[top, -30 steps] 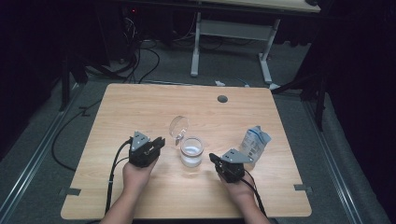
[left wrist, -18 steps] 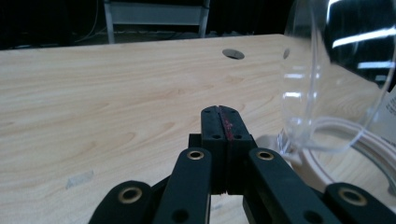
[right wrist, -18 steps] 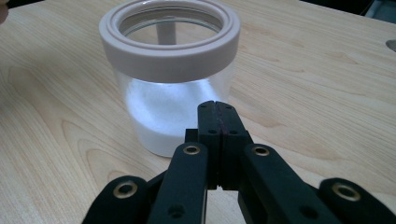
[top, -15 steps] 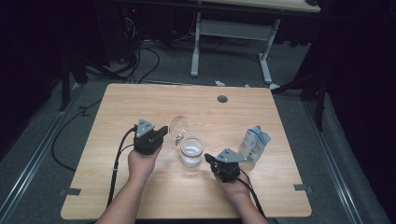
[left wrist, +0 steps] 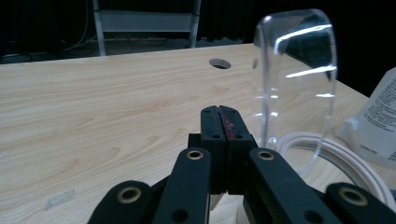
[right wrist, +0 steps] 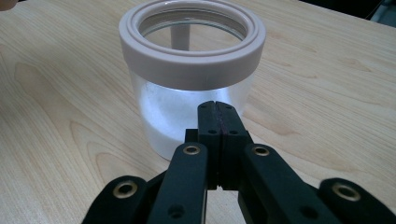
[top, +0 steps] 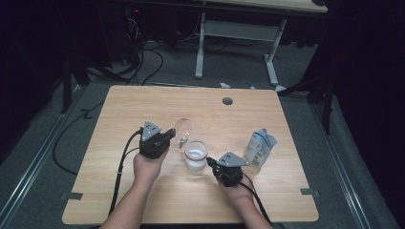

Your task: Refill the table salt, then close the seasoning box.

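A clear jar with a pale plastic collar is seen standing upright near the middle of the wooden table, just ahead of both hands. White powder or grains lie in its lower part; the fill is read best in the right gripper view. The hinged transparent lid is swung up and back, standing nearly upright at the jar's far-left rim; in the left gripper view it is seen edge-on as a clear curved pane rising just right of the jaws, with the collar below it. The mouth is thus left free, presumably for filling or scooping.

The left gripper is held just beside the lid, jaws pressed together with nothing between them. Whether its tip touches the lid cannot be told. The placement suggests that the lid is being propped or nudged open by the closed tip rather than pinched.

The right gripper is rested low on the near-right side of the jar, jaws likewise pressed together and empty, pointed at the jar wall. It is judged to be steadying the jar against tipping.

A white-and-blue pouch is stood at the right, apart from the jar, probably as the refill stock.

Count: jar, one; lid, one; pouch, one; grippers, two; cable grommet hole in the table, one.
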Action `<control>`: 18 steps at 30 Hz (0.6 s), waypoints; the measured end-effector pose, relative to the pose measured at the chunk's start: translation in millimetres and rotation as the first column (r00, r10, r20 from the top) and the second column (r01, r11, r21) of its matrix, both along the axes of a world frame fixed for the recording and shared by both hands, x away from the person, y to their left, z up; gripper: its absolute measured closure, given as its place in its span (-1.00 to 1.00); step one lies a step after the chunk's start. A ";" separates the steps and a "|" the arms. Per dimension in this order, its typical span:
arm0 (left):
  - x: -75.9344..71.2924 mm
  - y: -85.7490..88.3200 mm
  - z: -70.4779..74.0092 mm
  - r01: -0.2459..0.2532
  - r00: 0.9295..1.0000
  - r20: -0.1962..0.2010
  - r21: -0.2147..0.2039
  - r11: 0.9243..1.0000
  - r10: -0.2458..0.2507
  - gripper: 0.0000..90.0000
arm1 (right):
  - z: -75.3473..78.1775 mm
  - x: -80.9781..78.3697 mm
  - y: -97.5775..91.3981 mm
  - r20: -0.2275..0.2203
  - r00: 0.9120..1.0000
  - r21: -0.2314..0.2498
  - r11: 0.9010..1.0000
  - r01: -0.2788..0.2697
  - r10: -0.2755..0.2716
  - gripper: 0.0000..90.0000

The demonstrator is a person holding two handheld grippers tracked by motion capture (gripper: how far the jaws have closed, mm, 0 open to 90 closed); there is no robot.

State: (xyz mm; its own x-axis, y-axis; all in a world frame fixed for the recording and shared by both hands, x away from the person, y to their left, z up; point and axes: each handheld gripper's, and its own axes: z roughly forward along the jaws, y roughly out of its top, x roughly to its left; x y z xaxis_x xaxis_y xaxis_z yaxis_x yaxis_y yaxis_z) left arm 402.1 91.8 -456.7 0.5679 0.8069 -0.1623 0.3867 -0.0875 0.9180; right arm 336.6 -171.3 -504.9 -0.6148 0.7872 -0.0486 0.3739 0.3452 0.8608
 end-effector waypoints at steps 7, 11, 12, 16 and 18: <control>-7.6 -5.9 1.8 0.027 1.000 0.015 -0.003 1.000 -0.027 0.98 | 0.2 -0.6 0.5 0.003 1.000 -0.003 1.000 0.001 -0.001 1.00; -14.4 -9.9 0.8 0.049 0.999 0.025 -0.002 0.999 -0.049 0.97 | 0.3 -0.7 0.5 0.004 1.000 -0.002 1.000 0.001 -0.001 1.00; -16.0 -10.6 0.3 0.053 0.998 0.026 0.002 0.999 -0.053 0.97 | 0.4 -0.8 0.5 0.003 1.000 -0.004 1.000 0.002 -0.002 1.00; -20.1 -11.4 -2.1 0.061 0.998 0.026 0.001 0.998 -0.061 0.97 | 0.1 -1.0 0.7 0.003 1.000 -0.004 1.000 0.003 -0.003 1.00; -21.7 -10.8 -3.5 0.061 0.998 0.026 0.004 0.998 -0.061 0.97 | 0.1 -1.2 0.8 0.003 1.000 -0.004 1.000 0.001 -0.001 1.00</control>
